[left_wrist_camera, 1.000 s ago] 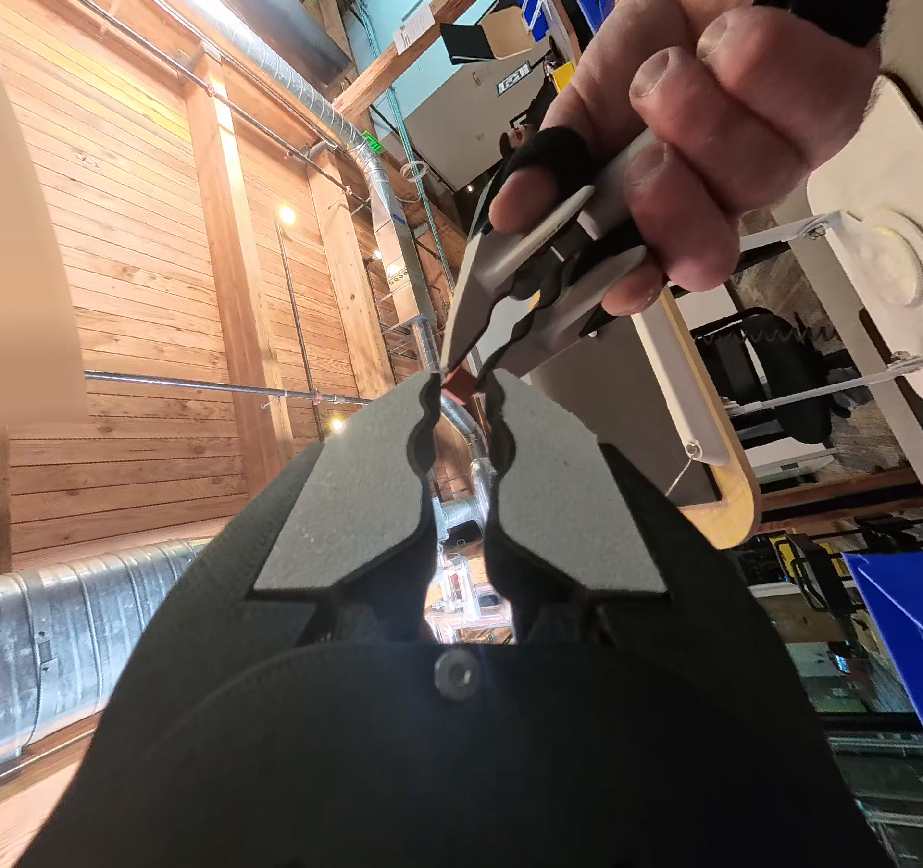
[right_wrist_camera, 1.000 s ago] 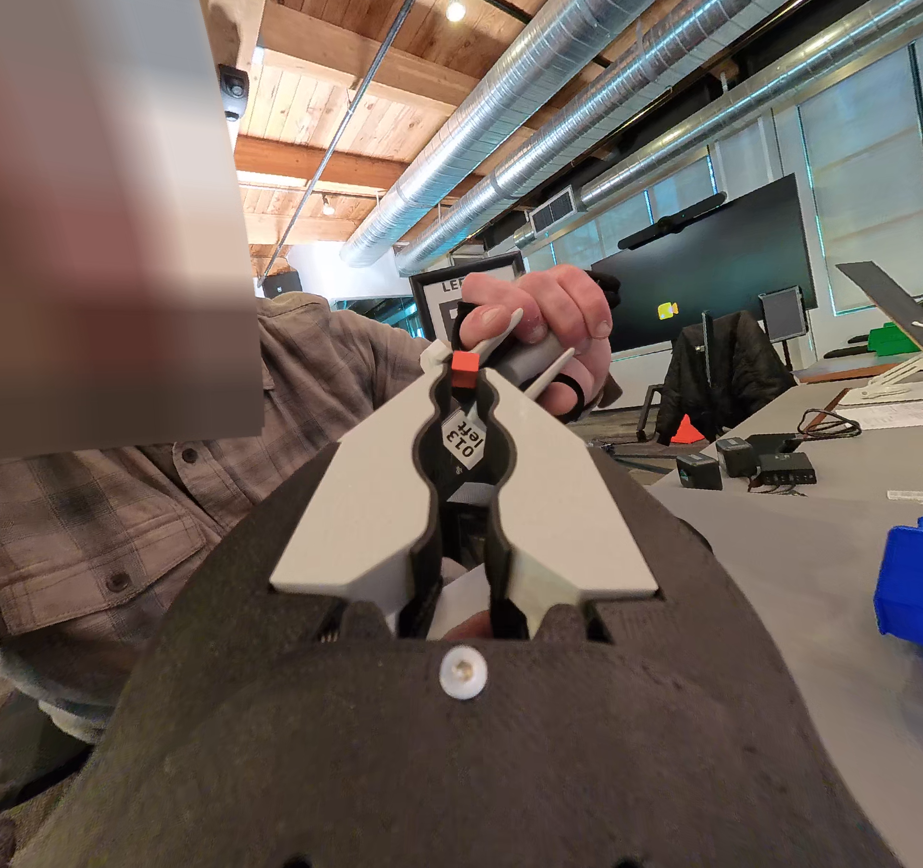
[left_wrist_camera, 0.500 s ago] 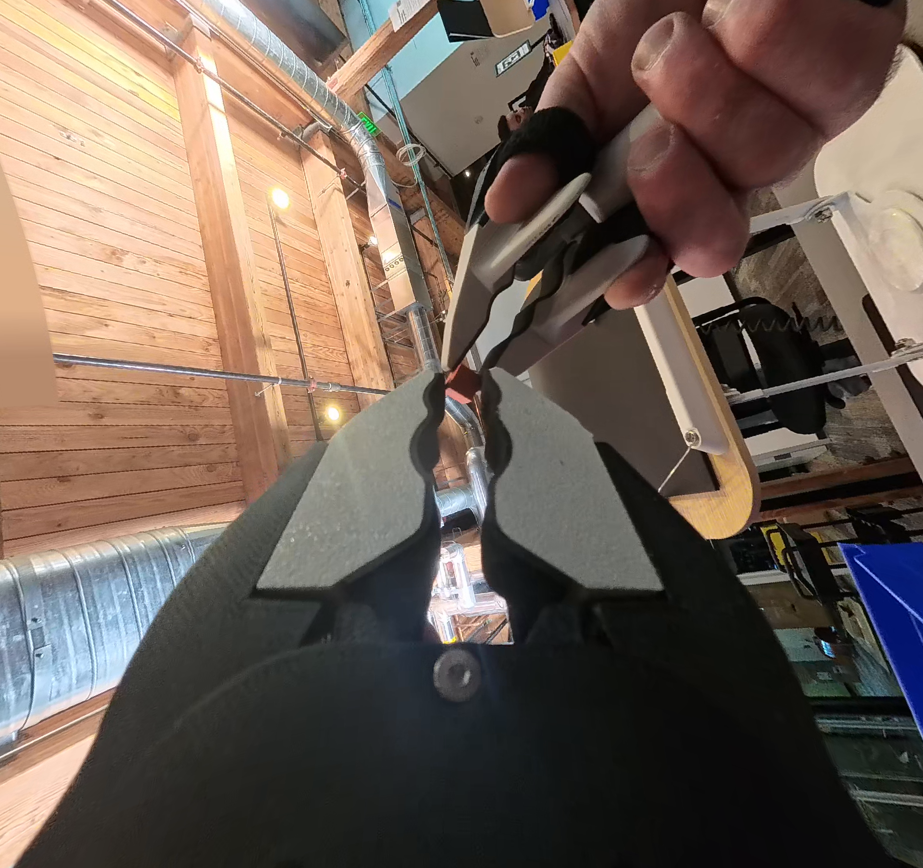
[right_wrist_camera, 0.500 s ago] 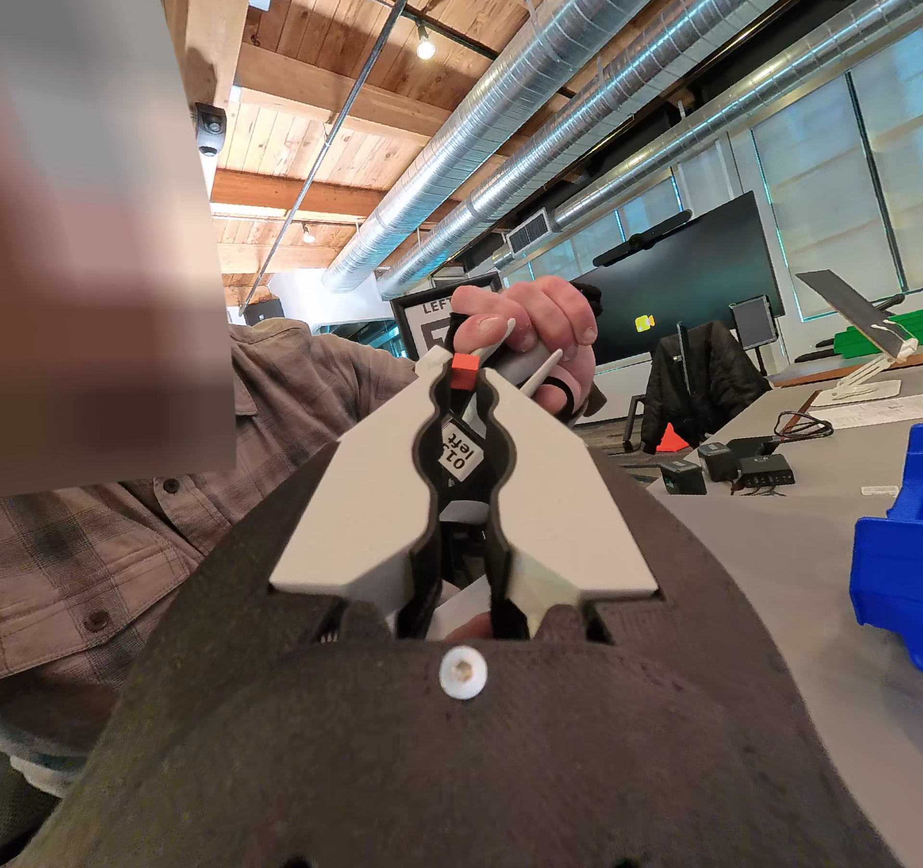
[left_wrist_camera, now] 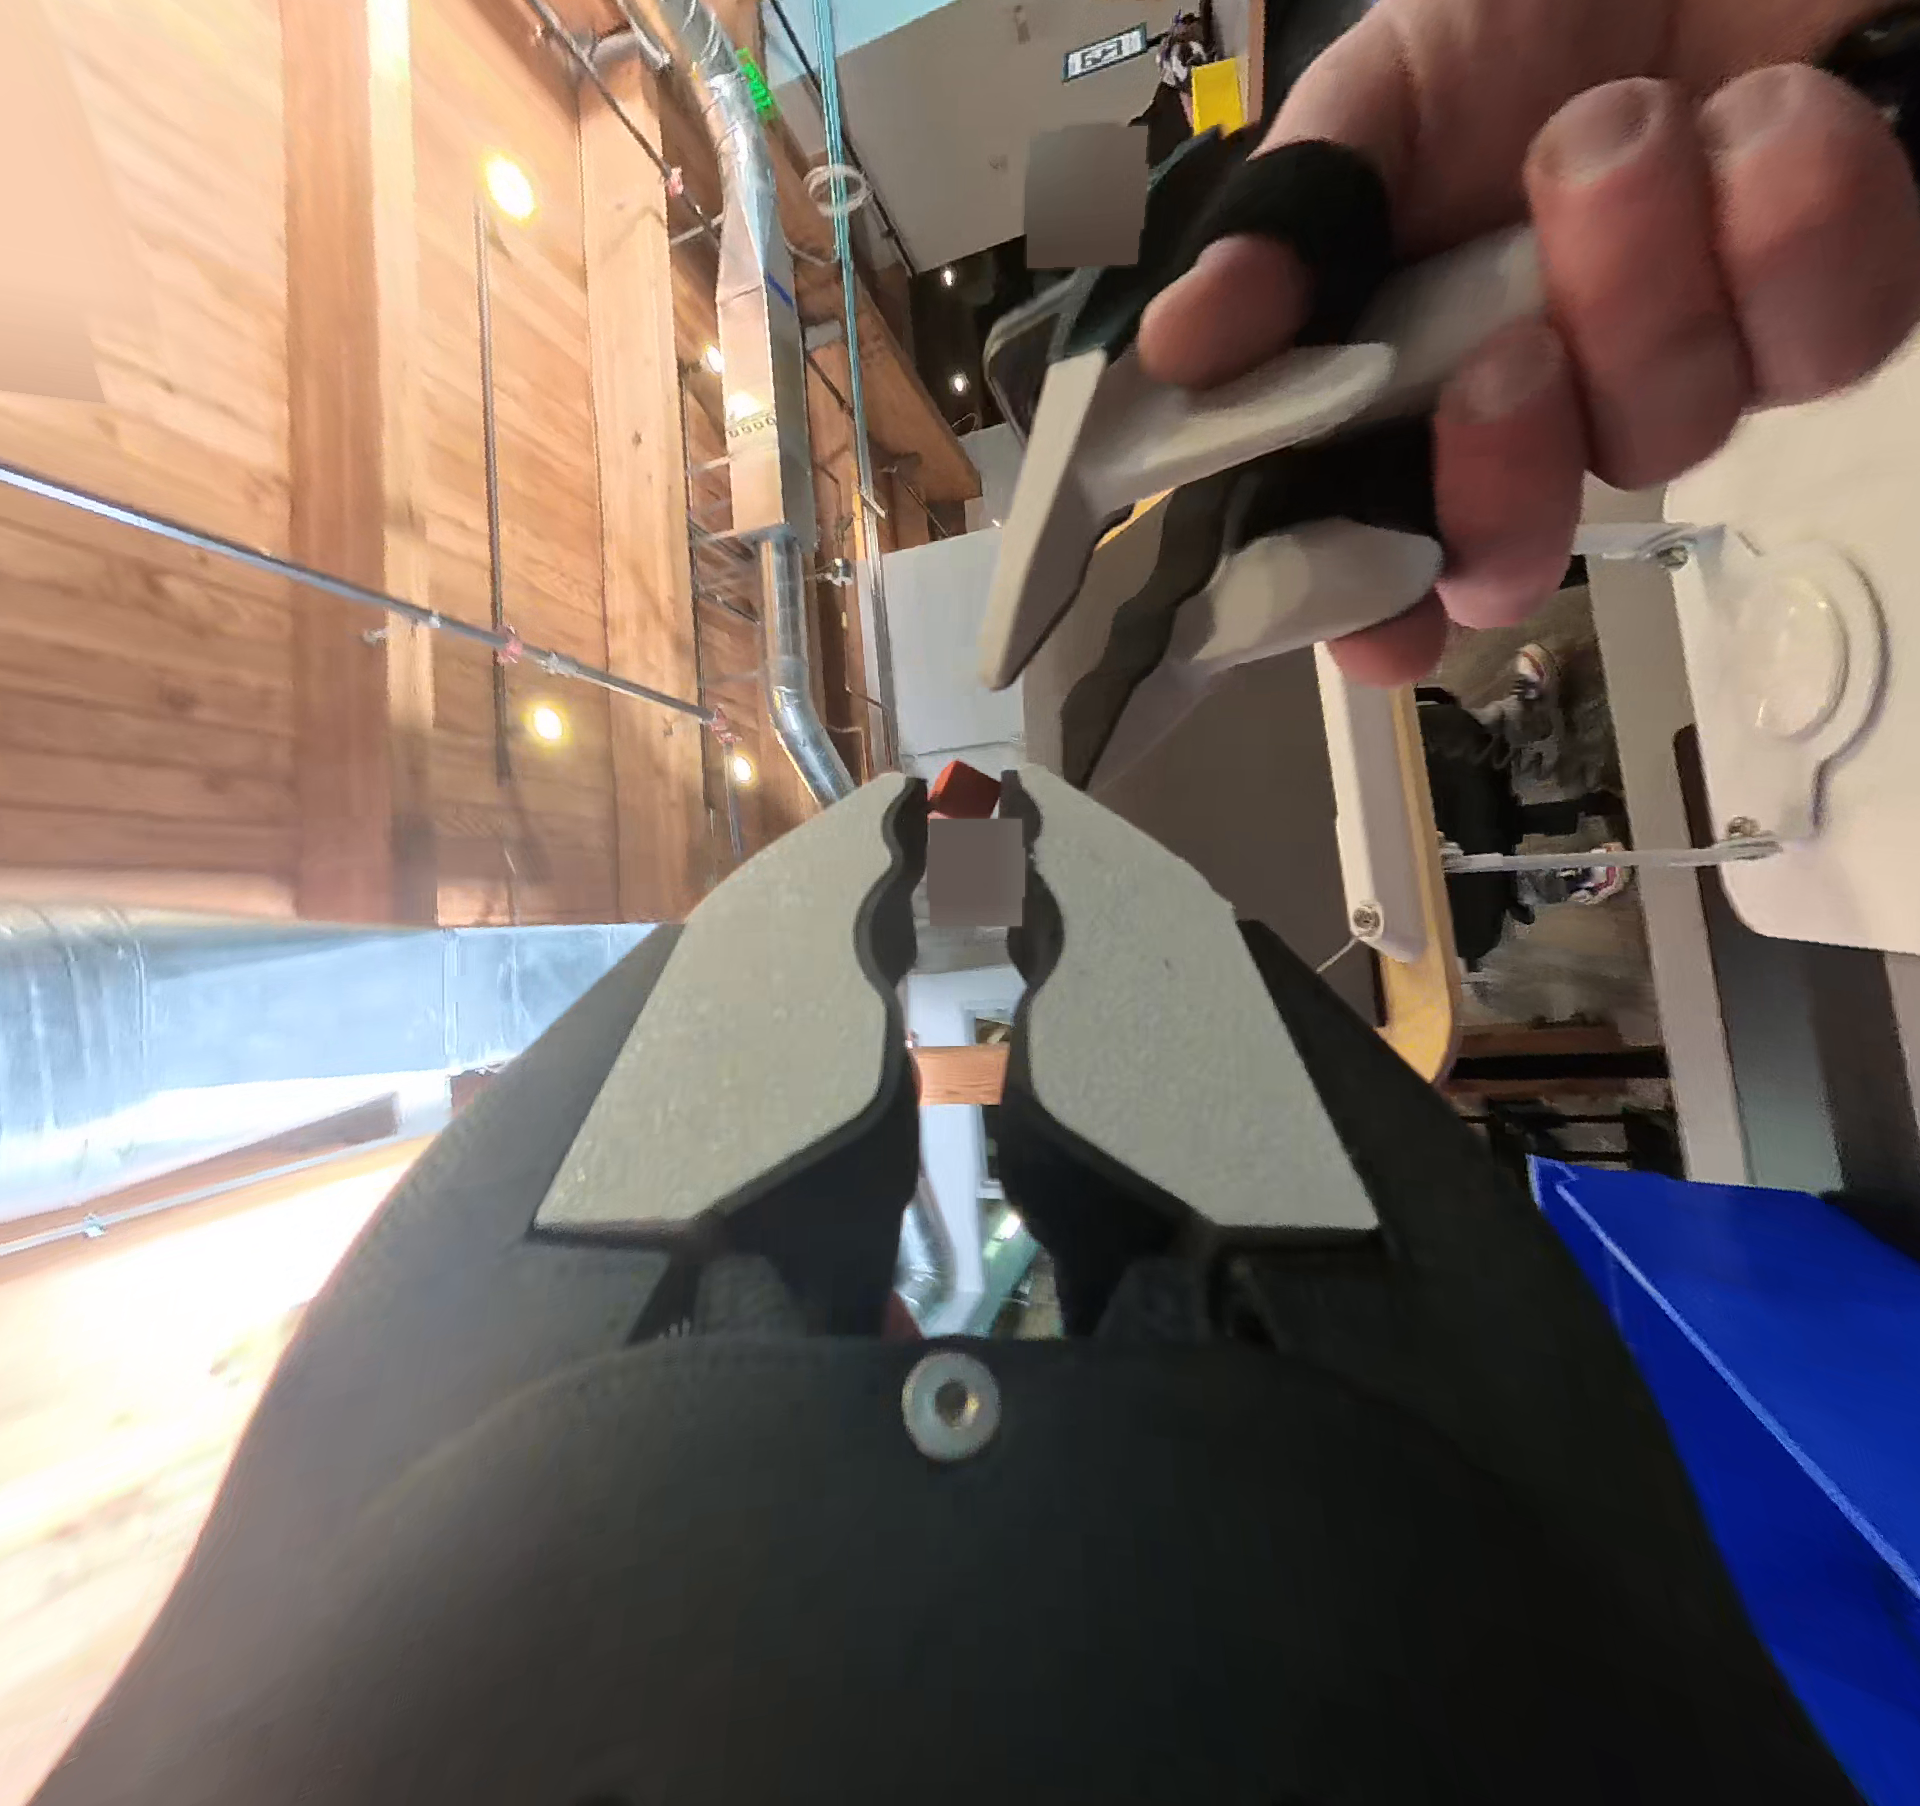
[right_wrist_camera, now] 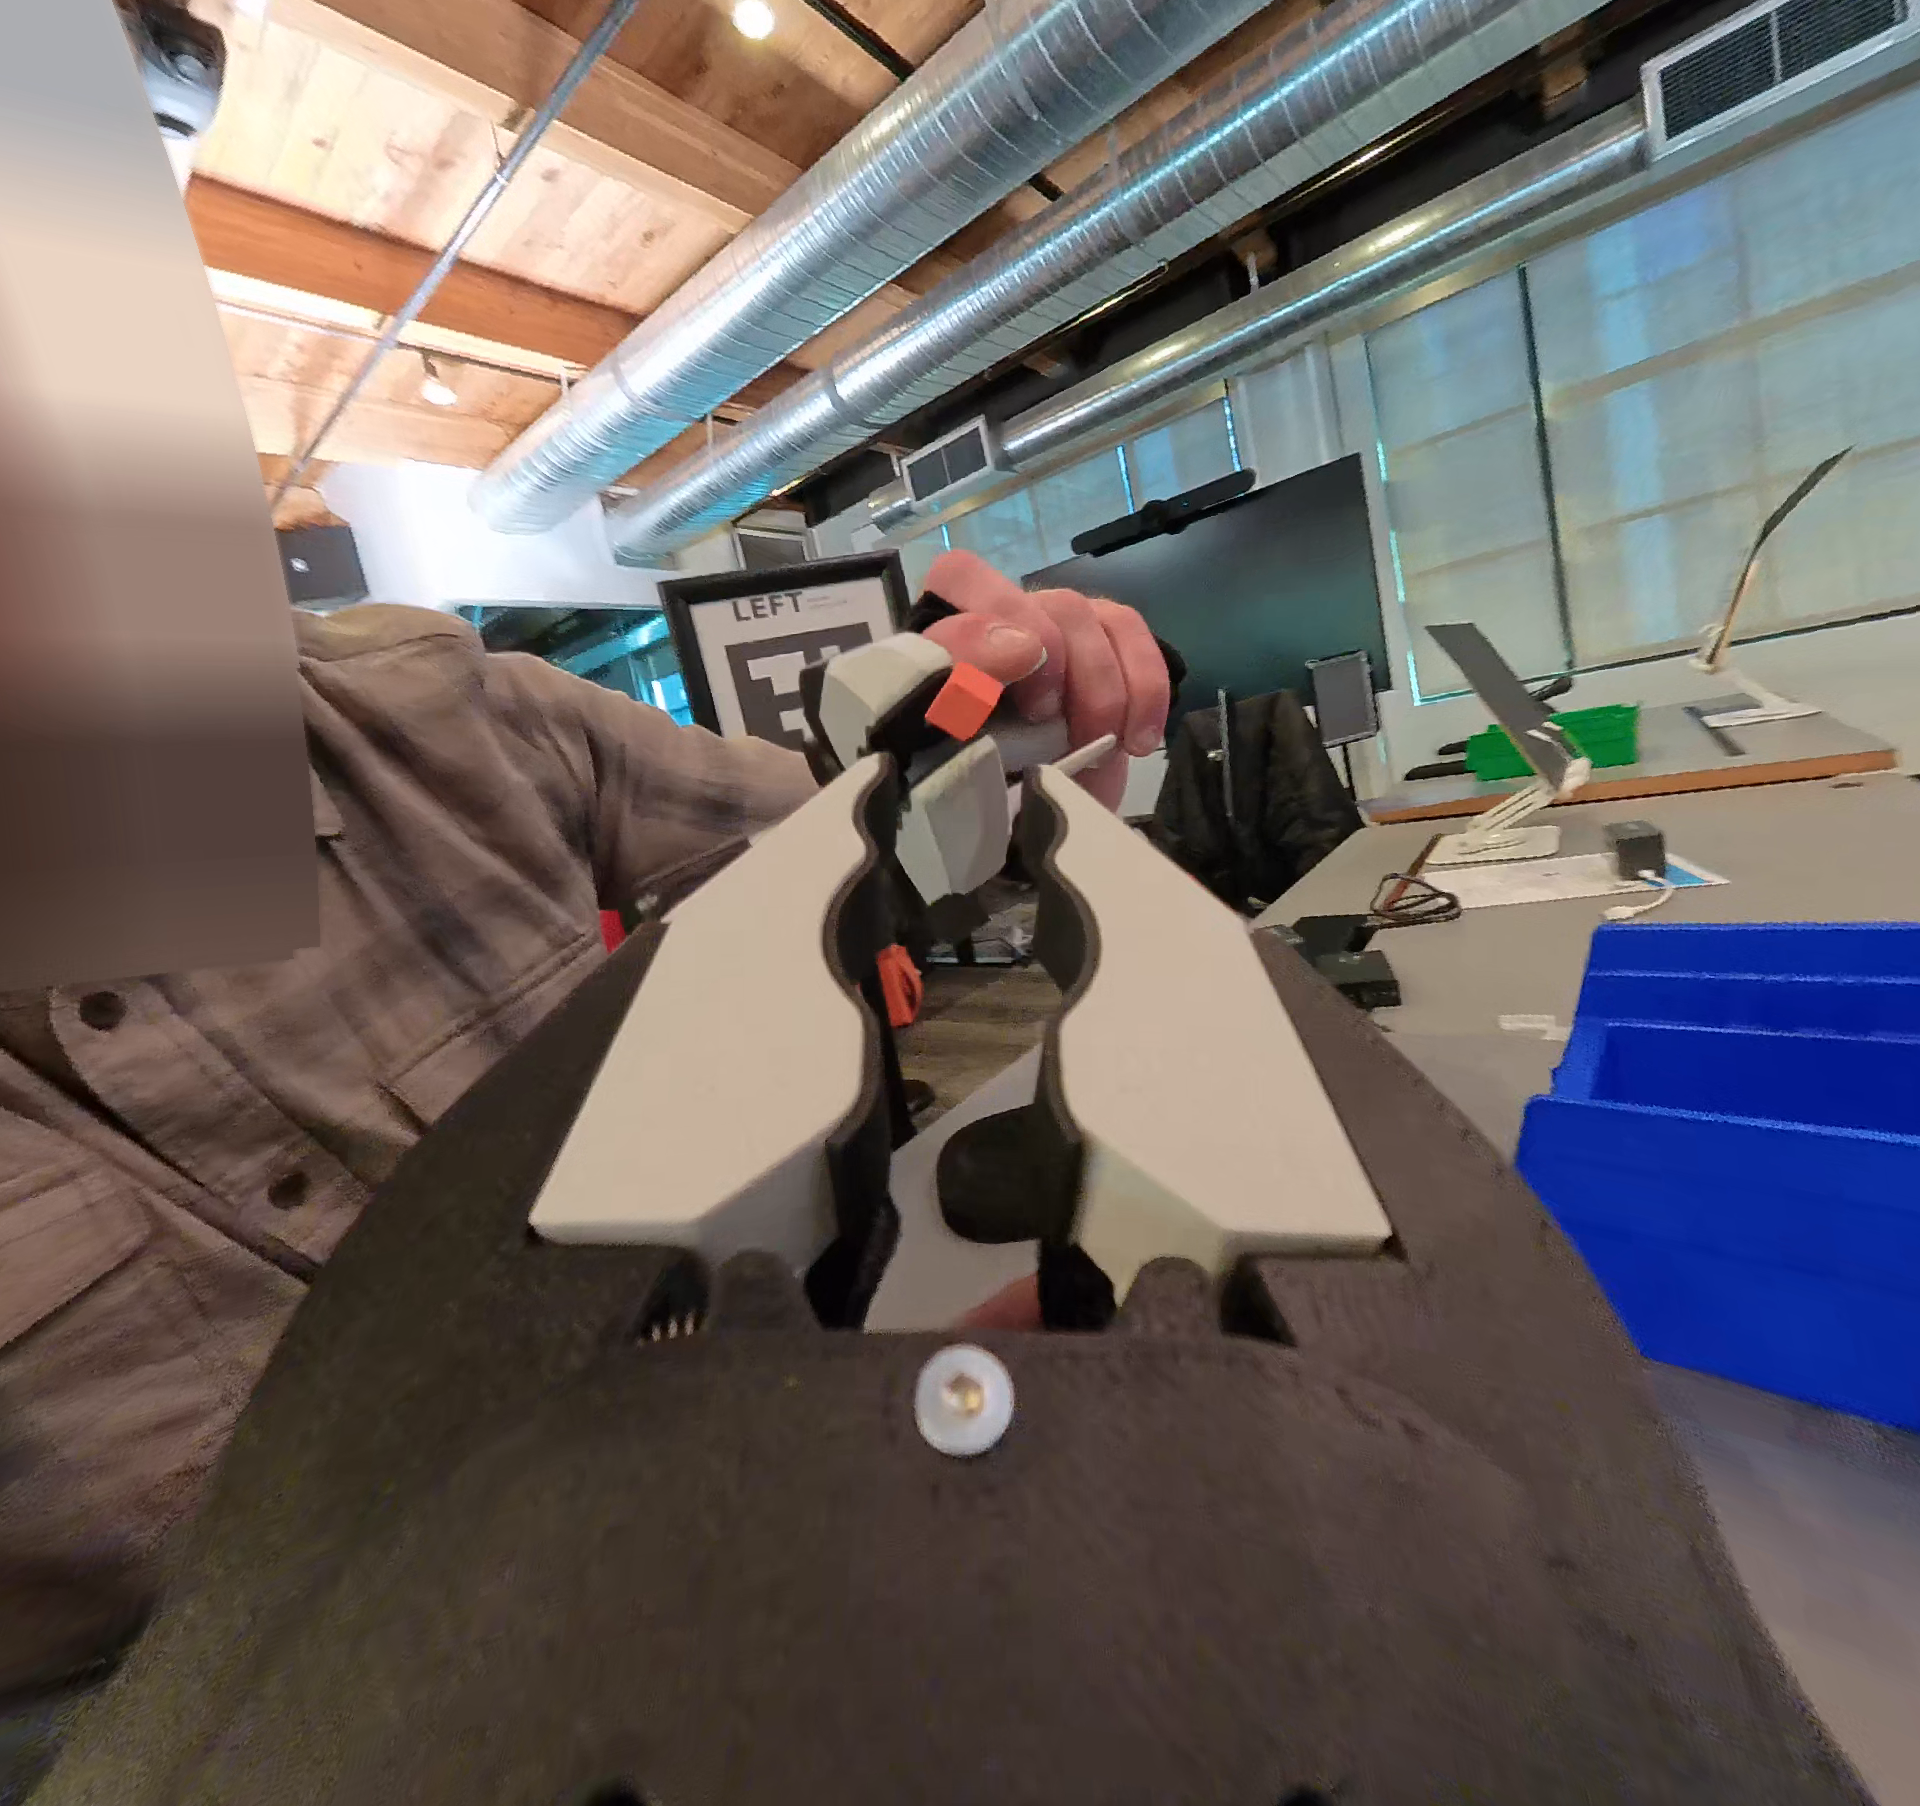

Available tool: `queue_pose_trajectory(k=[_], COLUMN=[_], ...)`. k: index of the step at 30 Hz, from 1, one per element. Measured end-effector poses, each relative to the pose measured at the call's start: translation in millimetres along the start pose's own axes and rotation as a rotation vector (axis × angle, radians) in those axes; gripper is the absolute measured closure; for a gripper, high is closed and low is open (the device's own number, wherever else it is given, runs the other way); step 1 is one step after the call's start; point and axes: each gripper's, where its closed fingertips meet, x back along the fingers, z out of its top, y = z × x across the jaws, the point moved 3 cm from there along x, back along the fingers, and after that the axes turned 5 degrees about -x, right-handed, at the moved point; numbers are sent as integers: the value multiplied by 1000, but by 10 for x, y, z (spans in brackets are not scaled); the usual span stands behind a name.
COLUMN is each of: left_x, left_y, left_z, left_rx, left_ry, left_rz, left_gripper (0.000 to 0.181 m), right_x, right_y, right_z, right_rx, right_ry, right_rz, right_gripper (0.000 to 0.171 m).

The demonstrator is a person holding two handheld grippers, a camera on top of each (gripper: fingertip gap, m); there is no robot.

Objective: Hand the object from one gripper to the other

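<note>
A small orange-red cube (left_wrist_camera: 961, 788) is pinched between the tips of my left gripper (left_wrist_camera: 962, 800), which is shut on it. In the right wrist view the same cube (right_wrist_camera: 962, 701) sits in the left gripper (right_wrist_camera: 925, 730), held up by a hand. My right gripper (right_wrist_camera: 961, 782) is open and empty, with its tips just below and in front of the cube and not touching it. In the left wrist view the right gripper (left_wrist_camera: 1039, 722) hangs above and to the right of the cube, jaws apart, held by a hand (left_wrist_camera: 1558, 198).
A blue bin (right_wrist_camera: 1745, 1133) stands on the grey table (right_wrist_camera: 1455, 1008) to the right; it also shows in the left wrist view (left_wrist_camera: 1766, 1424). The person's sleeve (right_wrist_camera: 436, 883) fills the left. Small black devices (right_wrist_camera: 1351, 961) and cables lie farther back. My two grippers' fingertips are within a few centimetres of each other.
The right gripper has opened and let go of the cube, then drawn back from it. The left gripper keeps the cube in its tips. Both views have swung.
</note>
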Motion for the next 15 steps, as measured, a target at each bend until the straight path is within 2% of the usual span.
queue_pose_trajectory(k=[6, 15], left_x=[-24, -43], left_y=[-2, 24], left_z=[-32, 35], left_rx=[104, 110], left_ry=[-24, -11], left_rz=[-68, -81], left_gripper=[169, 169], right_x=[-69, -99], right_y=[4, -15], right_z=[75, 81], right_rx=[130, 133], right_ry=[4, 2], right_rz=[-92, -86], right_gripper=[149, 158])
